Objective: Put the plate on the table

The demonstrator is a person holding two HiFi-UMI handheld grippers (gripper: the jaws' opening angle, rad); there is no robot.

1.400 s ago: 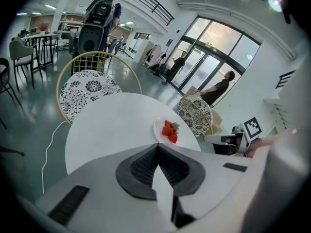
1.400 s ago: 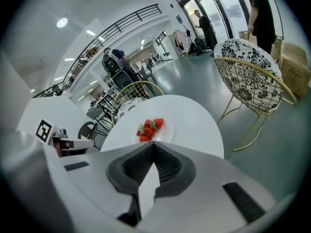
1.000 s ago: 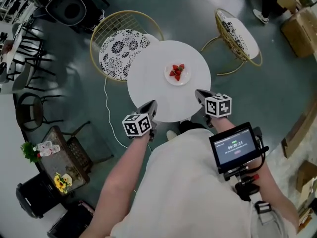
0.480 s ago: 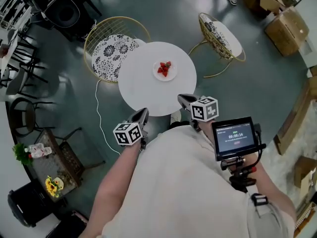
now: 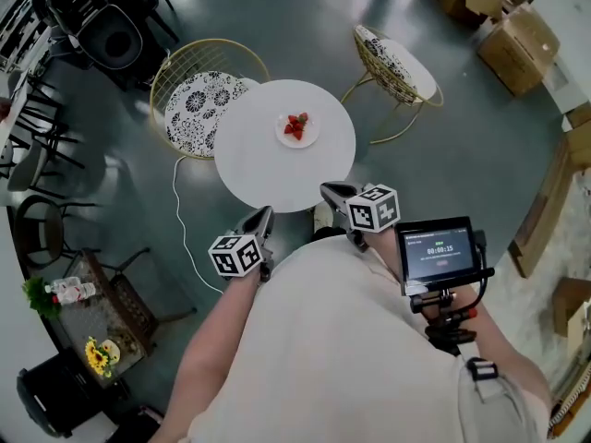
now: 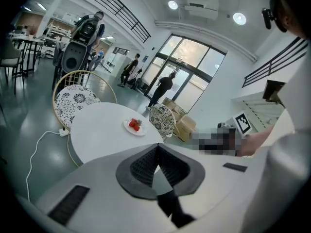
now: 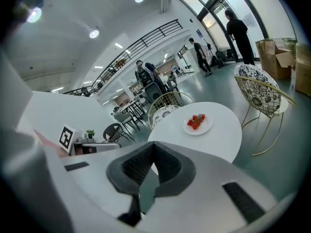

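Observation:
A white plate [image 5: 297,128] with red strawberries lies on the round white table [image 5: 259,164], a little past its middle. Both grippers hang off the table's near edge, close to the person's body. My left gripper [image 5: 266,213] is shut and holds nothing; in the left gripper view its jaws meet at the tip [image 6: 156,147], with the plate [image 6: 135,126] well beyond them. My right gripper [image 5: 328,189] is also shut and empty. Its tip [image 7: 153,145] points toward the table [image 7: 221,135], and the plate [image 7: 198,123] sits far ahead of it.
Two gold wire chairs with patterned cushions stand by the table, one at the left [image 5: 197,100] and one at the right [image 5: 395,63]. A white cable [image 5: 178,215] runs over the floor. Cardboard boxes [image 5: 512,30] sit at the upper right. People [image 6: 163,87] stand by distant glass doors.
Both grippers have drawn back from the table's near edge toward the person, and the table looks smaller and farther. The plate has stayed where it was on the table.

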